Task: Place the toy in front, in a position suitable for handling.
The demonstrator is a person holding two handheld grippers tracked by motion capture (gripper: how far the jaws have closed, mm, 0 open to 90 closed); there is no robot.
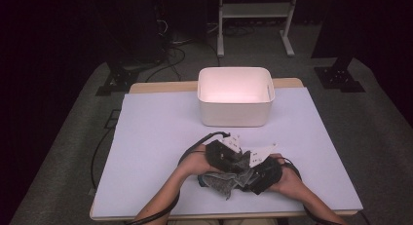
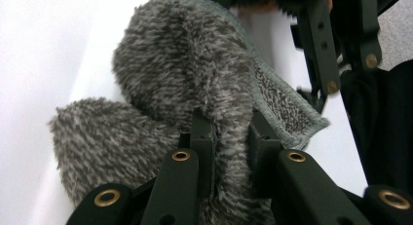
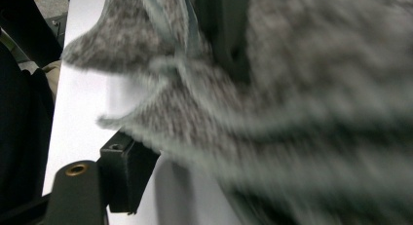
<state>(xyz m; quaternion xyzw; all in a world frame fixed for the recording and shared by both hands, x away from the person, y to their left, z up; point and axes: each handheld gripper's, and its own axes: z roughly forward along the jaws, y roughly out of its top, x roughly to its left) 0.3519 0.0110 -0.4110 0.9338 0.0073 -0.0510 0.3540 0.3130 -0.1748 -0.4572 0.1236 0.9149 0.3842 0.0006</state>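
Covered in pale lilac, the table (image 1: pixel 156 137), stretching well beyond both claws. Beyond the claws, well apart, the white bin (image 1: pixel 234 113), standing open and likely waiting to receive what is being handled. Between and just under the two claws, over the table's near part, the grey cloth (image 1: pixel 221 182): fluffy, mottled dark and light, finished with a smooth stitched hem, bunched into soft folds rather than spread flat. Looks lifted at one fold so that it can be gathered or folded over. Clenched on that fold, the left claw (image 2: pixel 231 132), pads sunk into the pile. Spread wide, the right claw (image 1: pixel 246 178), cloth draped blurred across it; impossible to tell whether its pads press the fabric.
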